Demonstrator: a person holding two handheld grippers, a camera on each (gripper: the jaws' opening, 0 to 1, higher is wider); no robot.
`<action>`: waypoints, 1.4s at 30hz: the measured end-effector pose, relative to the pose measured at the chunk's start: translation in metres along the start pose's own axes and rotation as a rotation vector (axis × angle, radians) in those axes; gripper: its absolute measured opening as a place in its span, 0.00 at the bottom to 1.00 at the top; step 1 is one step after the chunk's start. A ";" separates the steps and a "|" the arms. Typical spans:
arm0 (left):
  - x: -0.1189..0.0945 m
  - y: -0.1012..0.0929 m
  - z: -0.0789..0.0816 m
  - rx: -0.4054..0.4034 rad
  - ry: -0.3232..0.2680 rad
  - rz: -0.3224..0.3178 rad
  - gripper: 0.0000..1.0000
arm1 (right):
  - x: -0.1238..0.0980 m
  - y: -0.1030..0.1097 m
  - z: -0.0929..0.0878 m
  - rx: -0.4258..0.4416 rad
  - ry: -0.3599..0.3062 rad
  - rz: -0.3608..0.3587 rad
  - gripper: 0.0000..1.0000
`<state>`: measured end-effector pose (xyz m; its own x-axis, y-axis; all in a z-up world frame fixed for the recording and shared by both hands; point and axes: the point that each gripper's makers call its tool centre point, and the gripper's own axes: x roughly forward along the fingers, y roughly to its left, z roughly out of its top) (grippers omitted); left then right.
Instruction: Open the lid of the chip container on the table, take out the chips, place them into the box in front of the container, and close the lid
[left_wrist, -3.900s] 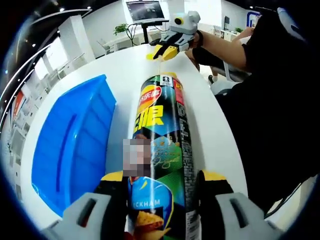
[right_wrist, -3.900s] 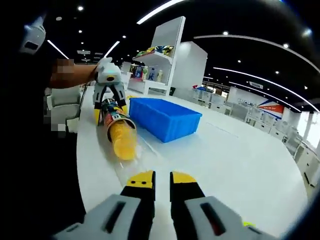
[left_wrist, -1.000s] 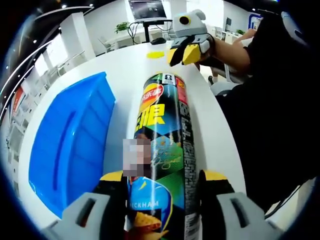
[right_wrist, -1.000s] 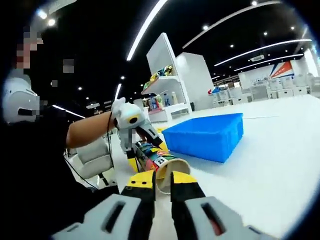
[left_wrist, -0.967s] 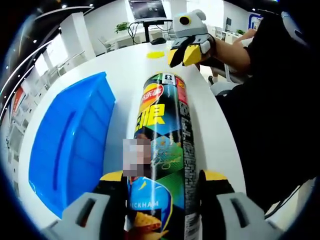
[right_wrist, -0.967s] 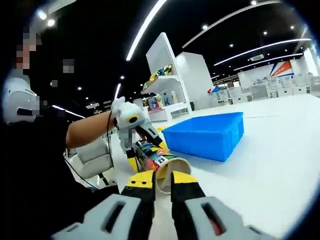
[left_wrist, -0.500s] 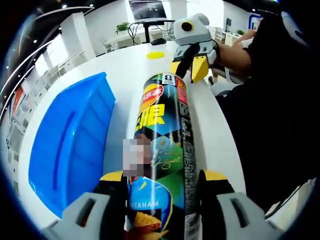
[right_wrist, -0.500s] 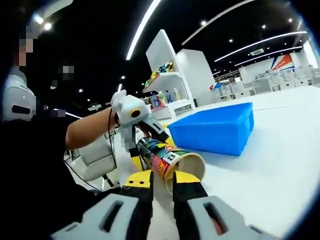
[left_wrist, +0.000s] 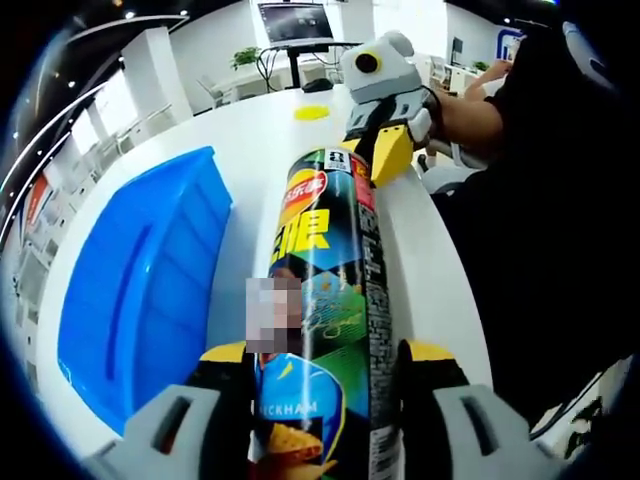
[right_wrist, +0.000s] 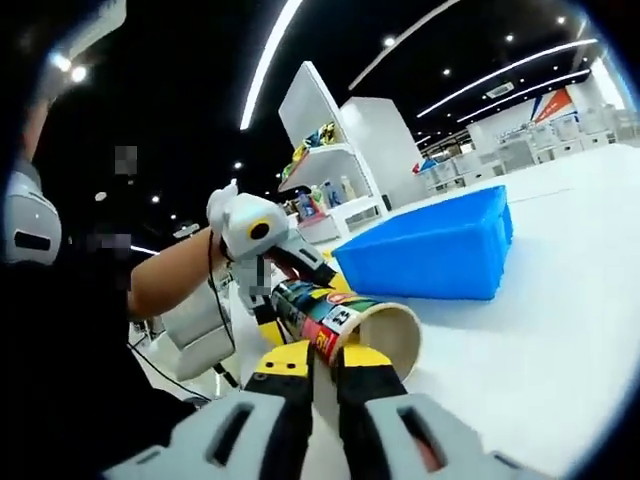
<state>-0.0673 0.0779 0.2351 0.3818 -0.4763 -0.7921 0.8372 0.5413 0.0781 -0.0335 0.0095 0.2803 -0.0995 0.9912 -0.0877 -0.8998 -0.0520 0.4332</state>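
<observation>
Left gripper (left_wrist: 320, 365) fingers pinching chip container (left_wrist: 325, 290); right gripper (right_wrist: 322, 358) fingers pressed together

You have one chip container (left_wrist: 325, 300) on the table, a tall printed can lying on its side, and in the right gripper view you can see its single open mouth. There is one blue box (left_wrist: 145, 290), a plastic bin, beside it. You are working with two grippers: the left gripper (left_wrist: 318, 400), whose two yellow-tipped jaws sit either side of the can, and the right gripper (right_wrist: 322, 365), likewise with two jaws. One white round table (left_wrist: 260, 140) carries everything. One small yellow item (left_wrist: 311, 113) lies on the far tabletop; you cannot tell what it is. One monitor (left_wrist: 290, 20) stands beyond the table.
</observation>
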 end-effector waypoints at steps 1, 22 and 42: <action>0.000 -0.001 0.001 0.001 -0.002 0.001 0.59 | 0.000 0.000 0.000 0.009 -0.002 0.003 0.07; -0.016 0.011 0.023 -0.004 -0.132 0.081 0.60 | -0.002 0.050 0.073 -0.161 -0.017 0.057 0.00; -0.010 0.020 0.080 -0.134 -0.625 0.332 0.60 | 0.019 0.083 0.134 -0.567 0.198 0.031 0.00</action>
<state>-0.0231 0.0379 0.2930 0.7944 -0.5575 -0.2413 0.5978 0.7879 0.1479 -0.0535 0.0404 0.4346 -0.1575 0.9494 -0.2717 -0.9761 -0.1915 -0.1031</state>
